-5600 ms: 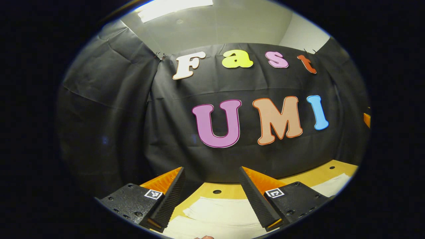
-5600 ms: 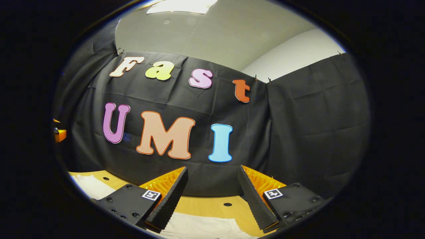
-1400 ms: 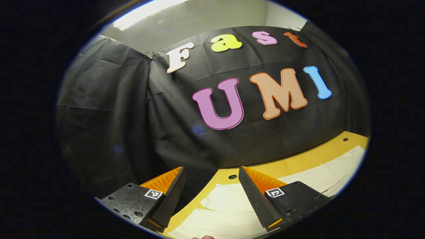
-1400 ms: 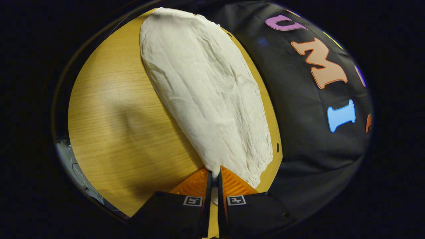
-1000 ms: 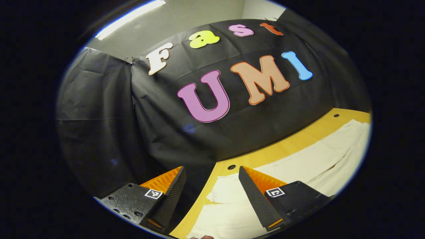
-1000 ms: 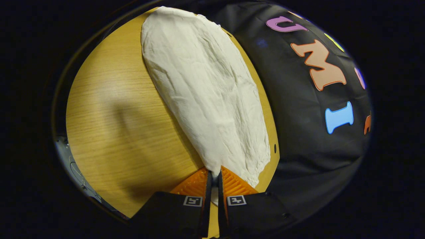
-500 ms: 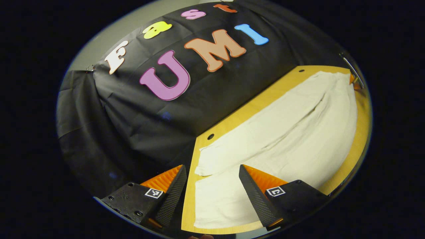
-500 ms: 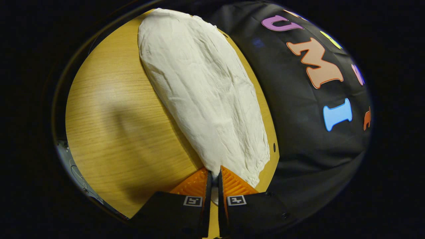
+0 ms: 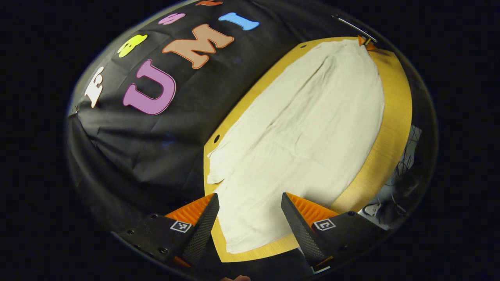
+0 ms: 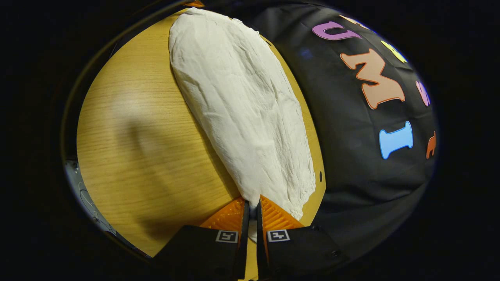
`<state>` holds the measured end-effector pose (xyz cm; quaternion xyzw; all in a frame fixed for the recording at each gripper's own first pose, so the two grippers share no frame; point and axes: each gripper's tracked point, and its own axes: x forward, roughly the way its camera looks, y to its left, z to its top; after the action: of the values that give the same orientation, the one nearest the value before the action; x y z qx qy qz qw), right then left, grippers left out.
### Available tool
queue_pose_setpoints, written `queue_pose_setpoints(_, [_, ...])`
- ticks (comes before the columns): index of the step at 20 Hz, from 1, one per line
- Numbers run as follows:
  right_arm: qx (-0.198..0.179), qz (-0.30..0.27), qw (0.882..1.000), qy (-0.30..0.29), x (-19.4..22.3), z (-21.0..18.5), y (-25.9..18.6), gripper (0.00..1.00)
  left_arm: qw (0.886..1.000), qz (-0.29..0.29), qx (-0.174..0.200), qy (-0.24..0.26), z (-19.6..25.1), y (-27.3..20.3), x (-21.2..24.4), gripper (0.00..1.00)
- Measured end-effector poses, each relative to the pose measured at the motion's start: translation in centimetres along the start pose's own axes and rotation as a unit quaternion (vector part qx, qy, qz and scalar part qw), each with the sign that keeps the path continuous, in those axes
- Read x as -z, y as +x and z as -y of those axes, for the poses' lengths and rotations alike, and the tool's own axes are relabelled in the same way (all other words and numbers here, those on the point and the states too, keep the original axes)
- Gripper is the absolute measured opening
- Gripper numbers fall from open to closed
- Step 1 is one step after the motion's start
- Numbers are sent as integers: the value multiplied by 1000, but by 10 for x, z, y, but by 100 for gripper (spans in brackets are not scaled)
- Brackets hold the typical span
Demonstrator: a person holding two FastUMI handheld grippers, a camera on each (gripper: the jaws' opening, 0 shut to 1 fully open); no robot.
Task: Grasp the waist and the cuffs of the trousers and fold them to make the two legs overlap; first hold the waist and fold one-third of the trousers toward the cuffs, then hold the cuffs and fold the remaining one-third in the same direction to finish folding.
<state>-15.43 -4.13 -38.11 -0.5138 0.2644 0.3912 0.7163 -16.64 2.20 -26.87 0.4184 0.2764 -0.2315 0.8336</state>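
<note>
Right tongs [image 10: 250, 207] clamping trousers [image 10: 242, 105]

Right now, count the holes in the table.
2: one hole at the table's wall-side edge beside the trousers' near end, another hole farther along that edge. The trousers may hide more.

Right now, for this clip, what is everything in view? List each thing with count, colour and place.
trousers: one pair, off-white, spread lengthwise on the table, near the cloth wall.
table: one, yellowish wood grain, small holes along the wall edge.
cloth wall: black, behind the table.
cables: a tangle, dark, beyond the table's edge in the left gripper view.
left gripper: one, fingers apart, hovering over one end of the trousers.
right gripper: one, fingers closed on the edge of the trousers' other end.
</note>
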Motion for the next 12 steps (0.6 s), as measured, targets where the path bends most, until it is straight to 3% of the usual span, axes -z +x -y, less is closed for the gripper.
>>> queue_pose_setpoints(2, [1,0,1000,2,-1,0,0,8,1000,-13,15,21,9,-2,13,97])
queue_pose_setpoints(3, [2,0,1000,2,0,0,1,13,999,-19,25,27,15,-3,19,97])
queue_pose_setpoints(8, [6,-1,1000,3,0,0,0,13,993,-57,69,71,33,-5,50,97])
queue_pose_setpoints(12, [7,-1,1000,3,0,0,0,13,989,-57,85,106,35,-2,49,96])
